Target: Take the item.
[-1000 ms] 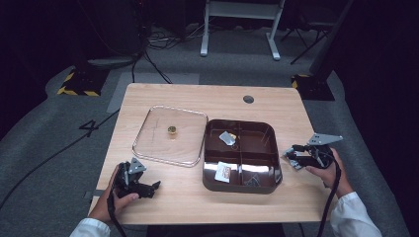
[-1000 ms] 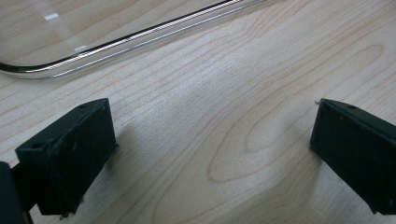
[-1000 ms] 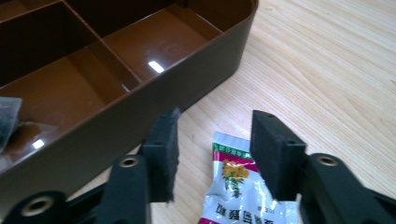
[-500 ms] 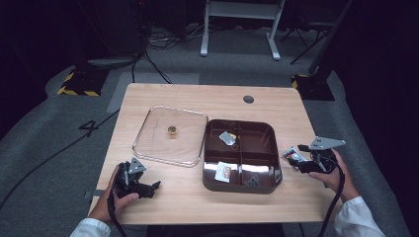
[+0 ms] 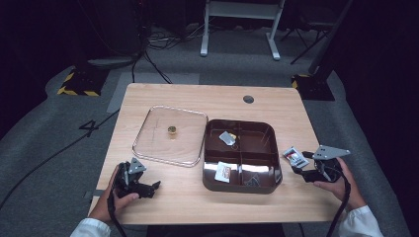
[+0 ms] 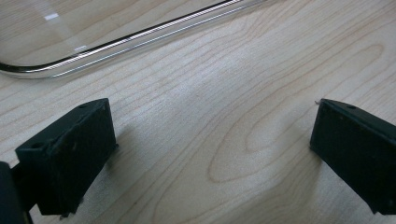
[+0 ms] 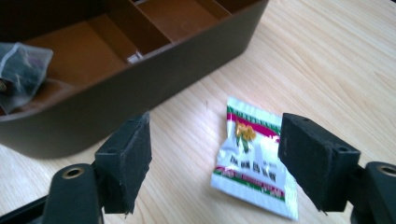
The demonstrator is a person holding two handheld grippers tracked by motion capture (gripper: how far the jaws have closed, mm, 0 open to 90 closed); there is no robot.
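A small white packet (image 5: 295, 157) with red and green print lies flat on the wood just right of the brown compartment box (image 5: 267, 129). My right gripper (image 5: 299, 170) stands open just behind it. In the right gripper view the packet (image 7: 254, 161) lies between and just beyond the open jaws (image 7: 215, 140), apart from them, with the box wall (image 7: 154, 88) at the left. My left gripper (image 5: 150, 188) rests open at the near left, over bare wood (image 6: 212, 112). The clear lid (image 5: 170, 136) lies left of the box, and its rim (image 6: 116, 44) is just beyond my left jaws.
The box holds a white packet (image 5: 223, 172) in its near-left compartment, a silvery one (image 5: 228, 138) farther back and dark bits (image 5: 252, 181) at near right. A small gold knob (image 5: 171, 130) sits on the lid. The table's right edge is near my right hand (image 5: 341, 185).
My right gripper has drawn back toward the near edge, away from the packet, which stays on the table. The left gripper has not moved.
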